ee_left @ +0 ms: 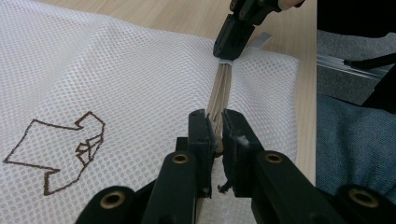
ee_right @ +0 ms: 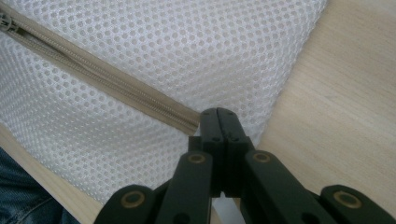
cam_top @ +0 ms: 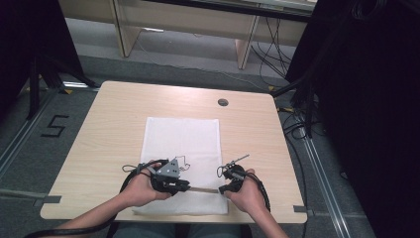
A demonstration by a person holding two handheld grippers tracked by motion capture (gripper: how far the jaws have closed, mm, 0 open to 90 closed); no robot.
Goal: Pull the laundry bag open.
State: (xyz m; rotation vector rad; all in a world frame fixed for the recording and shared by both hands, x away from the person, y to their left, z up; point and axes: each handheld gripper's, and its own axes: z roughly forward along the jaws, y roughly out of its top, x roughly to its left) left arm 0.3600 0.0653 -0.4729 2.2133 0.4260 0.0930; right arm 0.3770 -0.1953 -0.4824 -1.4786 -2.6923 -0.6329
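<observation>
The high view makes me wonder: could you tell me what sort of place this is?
Probably a lab or recording workspace: a small wooden table on grey floor marked with a taped "5", loose cables, and black curtains.

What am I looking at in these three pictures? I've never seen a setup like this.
A person sits at a wooden table and works with a hand-held tool in each hand, each ending in two black tongs. The high view looks down from above the person; the other two pictures come from small cameras riding on each tool, looking along its jaws.

On the table lies a white mesh bag with a beige zipper along its near edge and a small brown outline drawing stitched on it.

The left tongs are closed on the zipper strip. The right tongs are pressed shut at the zipper's end near the bag's corner, apparently pinching it; what exactly they hold is hidden.
</observation>
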